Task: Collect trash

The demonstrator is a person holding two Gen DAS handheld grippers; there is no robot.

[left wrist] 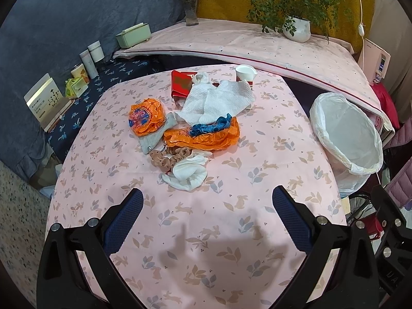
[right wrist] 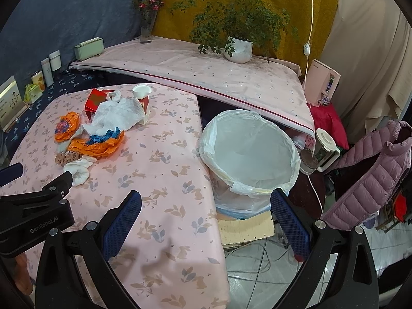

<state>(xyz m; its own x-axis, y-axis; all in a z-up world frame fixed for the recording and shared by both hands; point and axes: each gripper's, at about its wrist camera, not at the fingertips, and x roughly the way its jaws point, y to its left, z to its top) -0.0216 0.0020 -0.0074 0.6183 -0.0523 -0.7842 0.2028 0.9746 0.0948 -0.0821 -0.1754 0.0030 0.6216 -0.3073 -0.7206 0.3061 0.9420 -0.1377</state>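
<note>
A heap of trash lies on the pink rabbit-print table (left wrist: 257,134): a crumpled white tissue (left wrist: 189,175), a beige scrunchie-like strip (left wrist: 167,158), two orange wrappers (left wrist: 203,136) (left wrist: 145,119), white paper towels (left wrist: 219,97), a red packet (left wrist: 181,81) and a paper cup (left wrist: 244,73). A bin with a white liner (left wrist: 347,139) stands at the table's right edge. My left gripper (left wrist: 207,200) is open and empty, just short of the tissue. My right gripper (right wrist: 206,203) is open and empty over the table's edge beside the bin (right wrist: 247,154). The trash heap also shows in the right wrist view (right wrist: 103,128).
A raised pink-covered shelf (left wrist: 257,43) behind the table holds a potted plant (left wrist: 296,25), a flower vase (left wrist: 191,7) and a green box (left wrist: 134,34). Tins and a card stand sit at the left (left wrist: 88,61). A pink down jacket (right wrist: 373,167) and a kettle (right wrist: 322,152) lie right of the bin.
</note>
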